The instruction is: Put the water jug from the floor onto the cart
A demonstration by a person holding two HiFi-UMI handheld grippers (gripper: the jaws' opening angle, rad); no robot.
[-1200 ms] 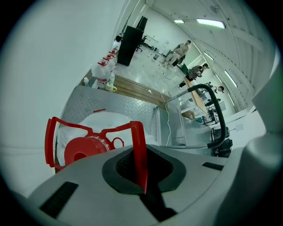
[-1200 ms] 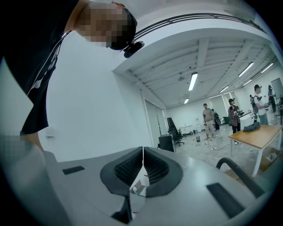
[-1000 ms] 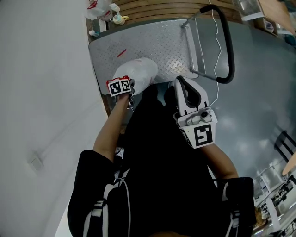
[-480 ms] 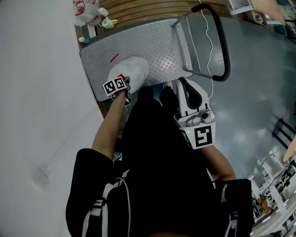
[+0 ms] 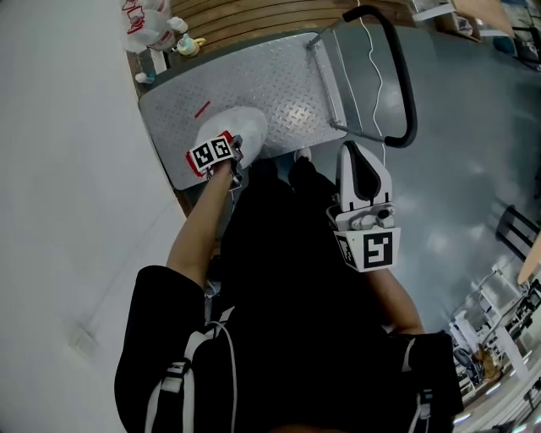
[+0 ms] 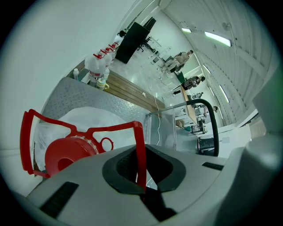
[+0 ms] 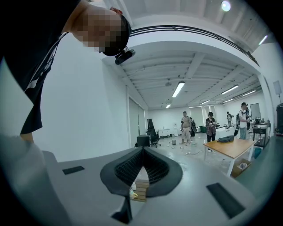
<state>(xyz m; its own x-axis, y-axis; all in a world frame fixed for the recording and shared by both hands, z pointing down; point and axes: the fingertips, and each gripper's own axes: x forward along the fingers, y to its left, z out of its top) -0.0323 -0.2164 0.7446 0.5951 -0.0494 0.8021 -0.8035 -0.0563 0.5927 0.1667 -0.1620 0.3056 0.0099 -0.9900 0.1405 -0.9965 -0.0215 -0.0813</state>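
The water jug [image 5: 238, 127] is white with a red cap [image 6: 66, 155] and a red carry handle [image 6: 138, 145]. It is over the near edge of the cart's metal deck [image 5: 254, 80]; whether it rests there I cannot tell. My left gripper [image 5: 230, 152] points steeply down, shut on that handle's bar, which runs between its pads [image 6: 142, 176]. At the right, my right gripper [image 5: 362, 162] is held near the person's body, beside the cart's black push handle [image 5: 404, 84]. Pointing out into the room, the right gripper [image 7: 142, 154] is shut with nothing in it.
A white wall [image 5: 68, 169] runs along the left of the cart. Bottles and a plastic bag [image 5: 156, 21] stand by a wooden slatted board [image 5: 245, 13] beyond the deck. Several people [image 7: 185, 126] and a wooden table [image 7: 227, 148] are far off in the room.
The left gripper has carried the jug a little farther over the cart deck and lower. The right gripper has drifted slightly right and tilted.
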